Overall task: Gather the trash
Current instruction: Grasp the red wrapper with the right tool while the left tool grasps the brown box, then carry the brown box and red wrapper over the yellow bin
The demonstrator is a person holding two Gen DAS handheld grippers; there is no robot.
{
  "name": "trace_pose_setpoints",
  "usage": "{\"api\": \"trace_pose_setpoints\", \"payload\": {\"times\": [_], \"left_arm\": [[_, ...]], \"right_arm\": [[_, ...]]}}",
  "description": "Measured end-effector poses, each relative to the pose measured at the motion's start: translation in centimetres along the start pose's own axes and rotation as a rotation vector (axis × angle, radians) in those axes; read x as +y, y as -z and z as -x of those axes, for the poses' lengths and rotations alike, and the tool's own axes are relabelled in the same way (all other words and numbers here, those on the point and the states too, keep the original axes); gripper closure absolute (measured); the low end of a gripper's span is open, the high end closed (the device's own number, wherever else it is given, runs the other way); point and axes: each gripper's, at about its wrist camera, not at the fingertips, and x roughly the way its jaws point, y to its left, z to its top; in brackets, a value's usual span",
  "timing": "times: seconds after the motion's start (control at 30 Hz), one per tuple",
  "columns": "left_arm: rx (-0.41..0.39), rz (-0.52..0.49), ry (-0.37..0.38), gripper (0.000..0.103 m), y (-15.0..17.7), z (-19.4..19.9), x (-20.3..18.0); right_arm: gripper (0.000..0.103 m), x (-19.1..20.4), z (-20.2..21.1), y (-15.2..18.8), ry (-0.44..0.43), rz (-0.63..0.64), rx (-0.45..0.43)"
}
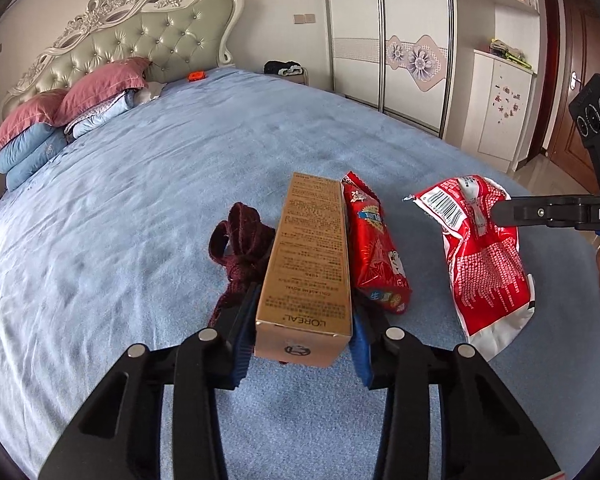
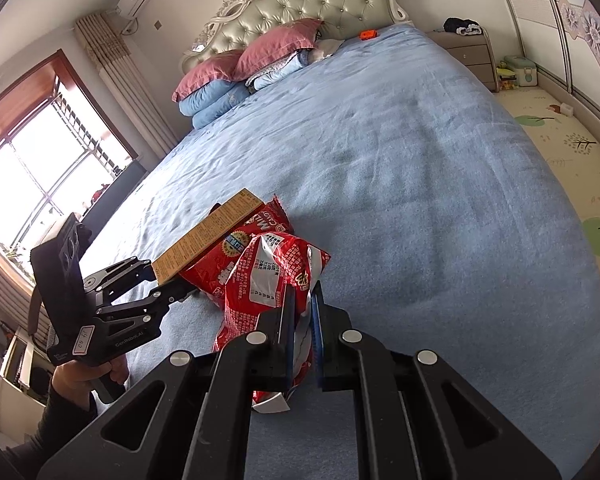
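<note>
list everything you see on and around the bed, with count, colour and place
long gold cardboard box: 1, gold, on the bed between the left claw's pads
red foil snack bag: 1, red, lying on the bed against the box's right side
crumpled red and white plastic wrapper: 1, red and white, pinched in the right claw
dark maroon knitted cloth: 1, maroon, on the bed left of the box
blue bedspread: 1, blue, covering the bed
pink pillows: 2, pink, on folded blue quilts by the headboard
left claw: 1, black with blue pads, around the box
right claw: 1, black, shut on the wrapper
</note>
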Motion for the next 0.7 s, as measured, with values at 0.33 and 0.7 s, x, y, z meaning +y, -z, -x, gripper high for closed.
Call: {"api": "trace_pose_setpoints", "payload": {"times": [0.33, 0.7], "left_arm": [[-0.064, 0.131, 0.066, 0.067, 0.3, 1.7, 2.2], [-0.162, 0.206, 0.051, 0.067, 1.1, 6.9, 1.7]], "right_arm": [[0.095, -0.3, 0.2, 0.2, -0.019, 0.000, -0.004], [0.096, 2.0, 2.3, 0.5, -0.040, 0.056, -0.042]]}}
